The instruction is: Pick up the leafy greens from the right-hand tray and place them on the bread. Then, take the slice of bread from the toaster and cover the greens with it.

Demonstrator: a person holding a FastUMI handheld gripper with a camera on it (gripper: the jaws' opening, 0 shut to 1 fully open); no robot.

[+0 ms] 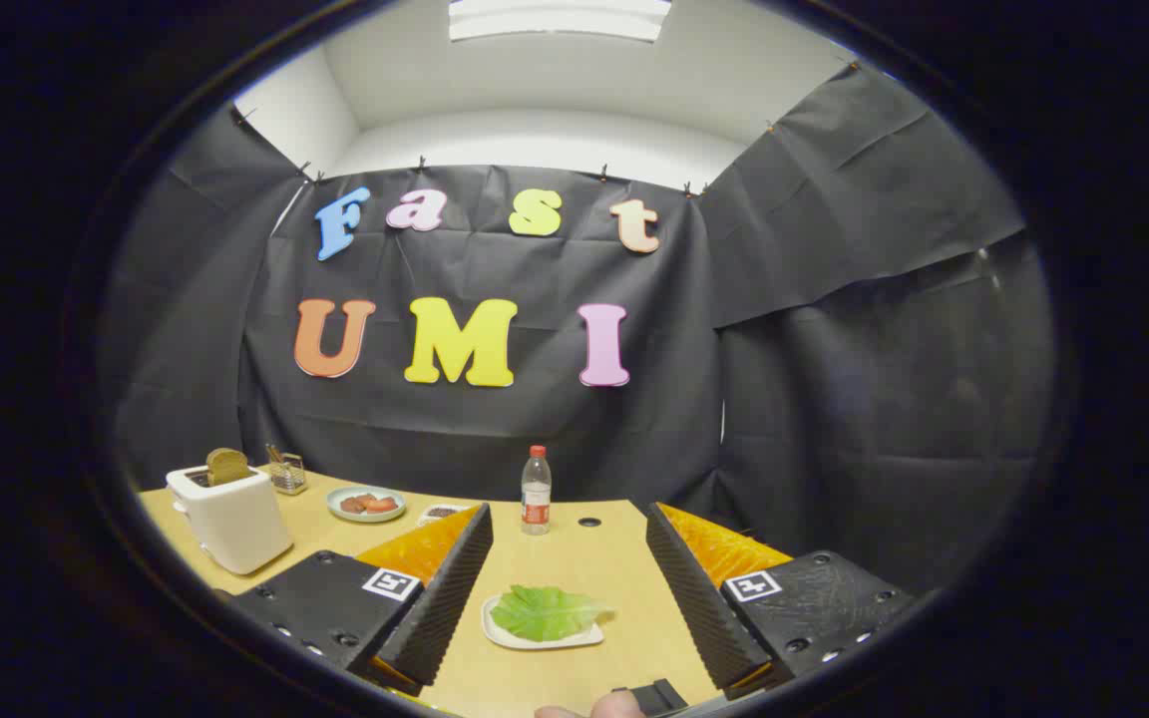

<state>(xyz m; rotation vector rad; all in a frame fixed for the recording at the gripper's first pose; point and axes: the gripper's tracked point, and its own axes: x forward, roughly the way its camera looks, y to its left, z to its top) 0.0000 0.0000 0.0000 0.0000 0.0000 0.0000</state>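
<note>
Gripper view has my tongs (565, 578) spread wide apart with nothing between the pads; both fingers (450, 588) hang above the tabletop (624, 558) and touch none of the items on it. Between the 2 fingers, close to their near ends, sits a small white tray (540, 638) with the leafy greens (547, 611) lying flat on top of it, 1 broad green leaf that covers most of the tray and reaches over its right side. I cannot tell from here whether any bread lies under the leaf.

Off beyond the left finger stands the white toaster (230, 519), and a round brown slice of bread (226, 465) sticks up out of its top slot. Just behind the toaster to the right is a small wire basket (287, 474) with a few thin things standing in it. Further right, a pale plate (366, 504) carries some reddish pieces, and beside that a little white dish (440, 513) with something dark in it peeks out past the left fingertip.

Straight ahead, beyond the gap of the tongs, a clear bottle (536, 491) with a red cap and red label stands upright near the far side of the tabletop, with a small dark hole (589, 522) in the wood just to its right. At the very near side, a fingertip (604, 706) of a person shows beneath the tongs.
</note>
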